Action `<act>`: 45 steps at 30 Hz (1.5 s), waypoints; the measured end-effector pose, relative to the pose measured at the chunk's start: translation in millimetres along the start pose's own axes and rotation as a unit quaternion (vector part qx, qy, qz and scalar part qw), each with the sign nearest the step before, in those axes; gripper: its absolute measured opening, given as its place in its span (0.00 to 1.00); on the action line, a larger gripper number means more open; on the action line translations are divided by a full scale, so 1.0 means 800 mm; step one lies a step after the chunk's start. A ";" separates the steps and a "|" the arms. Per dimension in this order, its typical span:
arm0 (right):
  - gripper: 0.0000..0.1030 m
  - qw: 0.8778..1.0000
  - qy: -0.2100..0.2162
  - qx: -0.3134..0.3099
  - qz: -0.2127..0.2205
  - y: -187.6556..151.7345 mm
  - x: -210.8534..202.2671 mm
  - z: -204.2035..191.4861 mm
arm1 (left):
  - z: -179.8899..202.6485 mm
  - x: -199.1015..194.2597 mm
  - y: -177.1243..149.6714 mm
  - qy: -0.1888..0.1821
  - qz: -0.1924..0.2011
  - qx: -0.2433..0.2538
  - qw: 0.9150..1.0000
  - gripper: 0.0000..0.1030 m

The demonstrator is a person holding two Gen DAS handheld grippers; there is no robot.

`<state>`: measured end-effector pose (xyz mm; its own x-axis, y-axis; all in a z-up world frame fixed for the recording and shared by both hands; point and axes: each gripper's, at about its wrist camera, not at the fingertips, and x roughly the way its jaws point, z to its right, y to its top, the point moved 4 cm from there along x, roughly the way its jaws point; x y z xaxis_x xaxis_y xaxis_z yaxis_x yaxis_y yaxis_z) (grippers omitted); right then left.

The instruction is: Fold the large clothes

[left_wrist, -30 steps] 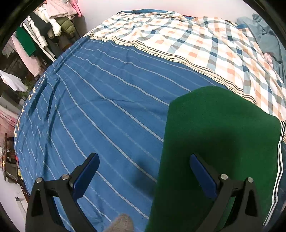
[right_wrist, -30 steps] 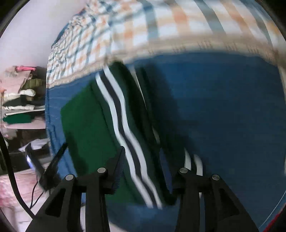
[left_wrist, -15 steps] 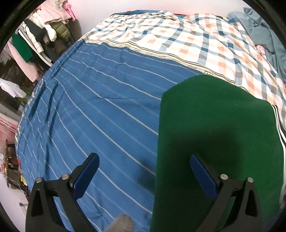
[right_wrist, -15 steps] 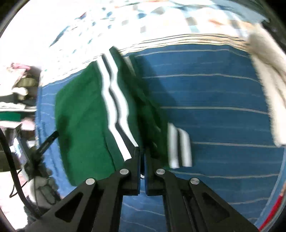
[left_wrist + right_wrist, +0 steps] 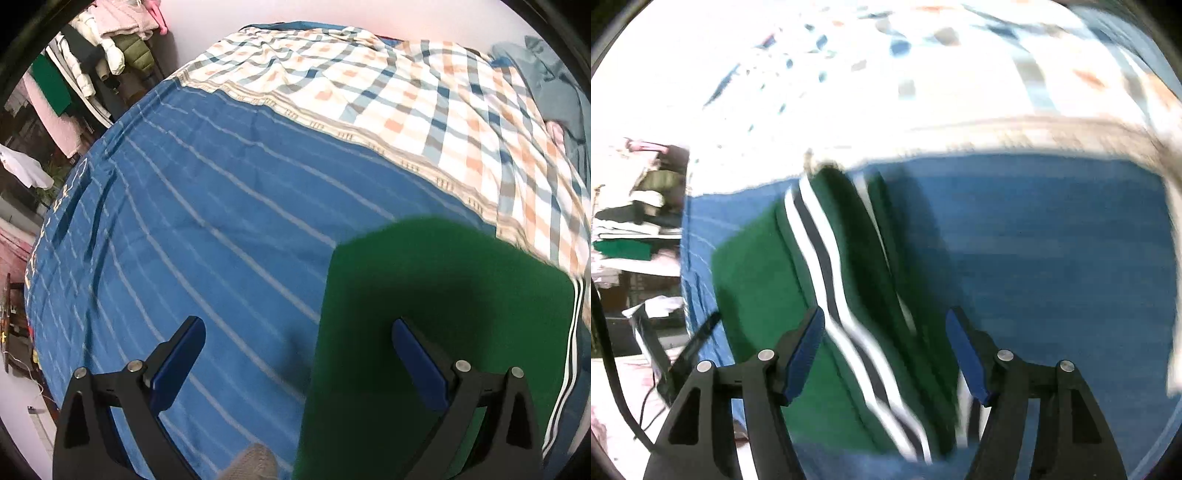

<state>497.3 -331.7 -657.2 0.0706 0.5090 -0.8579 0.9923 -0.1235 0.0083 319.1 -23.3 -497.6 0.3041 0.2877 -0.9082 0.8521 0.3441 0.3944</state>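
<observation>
step: mid-fold, between grabs | green garment (image 5: 443, 314) flat on blue sheet (image 5: 221, 221), striped edge (image 5: 831, 277) bunched on R side | L gripper (image 5: 295, 365) jaws apart, empty | R gripper (image 5: 884, 354) jaws apart over striped edge, empty | next: prob. pinch striped edge w/ R, carry across
</observation>
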 end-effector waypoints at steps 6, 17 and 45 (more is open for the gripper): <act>0.68 0.997 0.053 -0.005 -0.047 0.073 0.082 -0.019 | 0.013 0.028 0.021 0.015 -0.013 0.028 0.999 1.00; 0.08 0.999 -0.006 -0.021 0.040 0.071 0.053 -0.022 | 0.013 0.028 0.021 -0.011 -0.019 0.018 1.000 1.00; 0.58 0.995 -0.041 -0.018 -0.084 -0.069 0.047 0.037 | 0.118 -0.019 -0.119 -0.030 -0.079 0.117 0.990 1.00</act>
<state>442.2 -330.8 -705.3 -0.1036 0.4485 -0.8877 0.9926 -0.0108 -0.1213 273.7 -144.7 -535.0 0.1772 0.1907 -0.9655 0.9643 0.1626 0.2091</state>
